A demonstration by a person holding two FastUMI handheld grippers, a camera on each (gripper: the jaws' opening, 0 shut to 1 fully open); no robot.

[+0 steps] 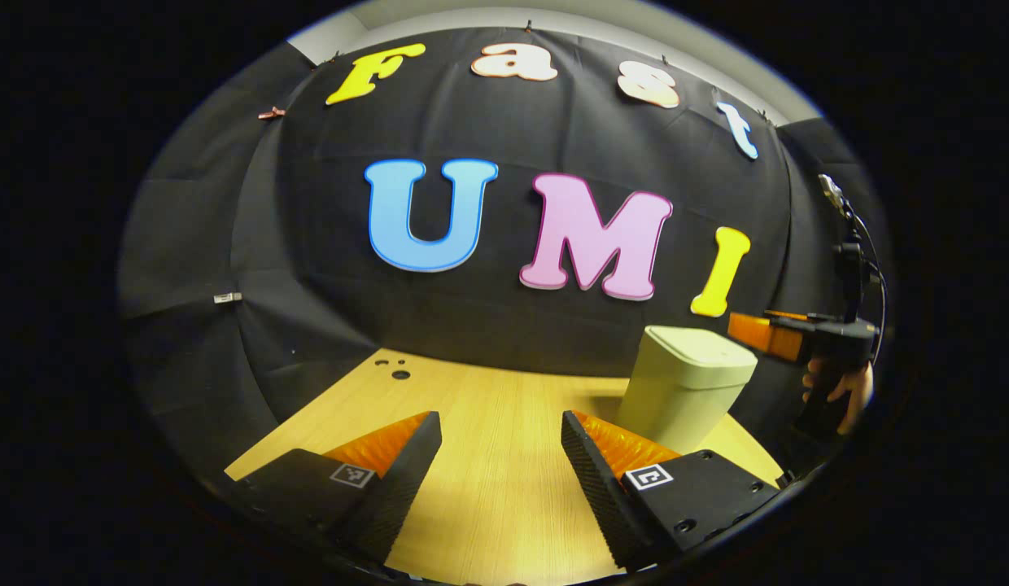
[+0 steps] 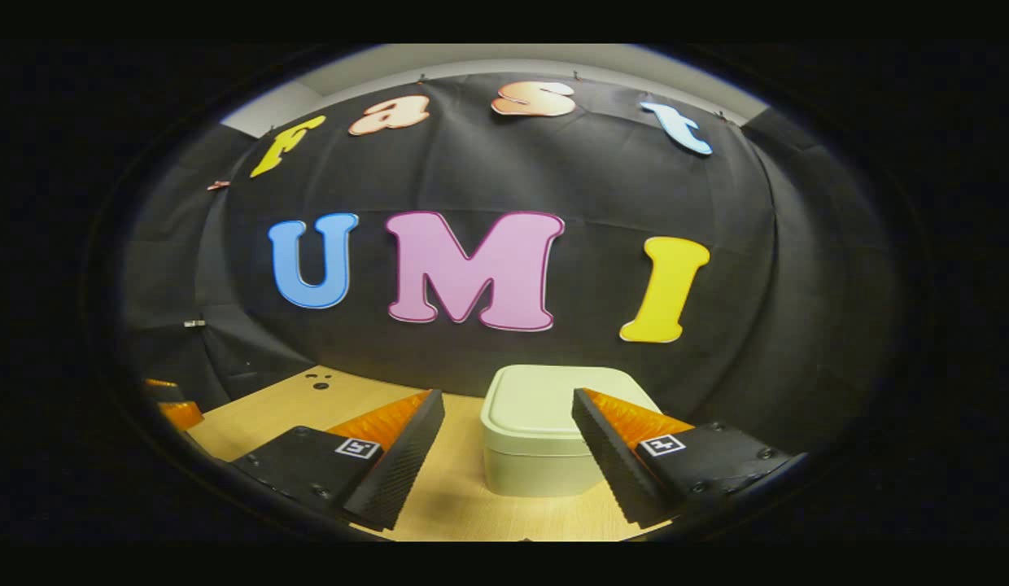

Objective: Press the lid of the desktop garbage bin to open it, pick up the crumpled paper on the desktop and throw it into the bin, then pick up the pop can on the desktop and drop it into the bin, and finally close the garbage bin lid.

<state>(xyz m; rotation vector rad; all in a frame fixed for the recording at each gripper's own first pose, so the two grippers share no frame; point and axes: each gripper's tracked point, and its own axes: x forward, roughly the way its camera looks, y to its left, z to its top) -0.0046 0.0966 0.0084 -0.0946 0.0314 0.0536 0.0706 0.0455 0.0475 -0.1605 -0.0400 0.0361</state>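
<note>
The pale cream plastic garbage bin with a square push lid stands on the light wooden bench, lid down flat. No crumpled paper or pop can can be made out on the bench in either view, so the task is either at its very start or at its end with the lid closed again; the pictures do not settle which.

The right gripper hovers with fingers spread and nothing between them, the bin just ahead and slightly right of its centre line. The left gripper is likewise spread wide and empty over bare bench, the bin ahead to its right.

The bin carries no readable brand or label. Each gripper bears small square black-and-white marker tags, not legible text.
</note>
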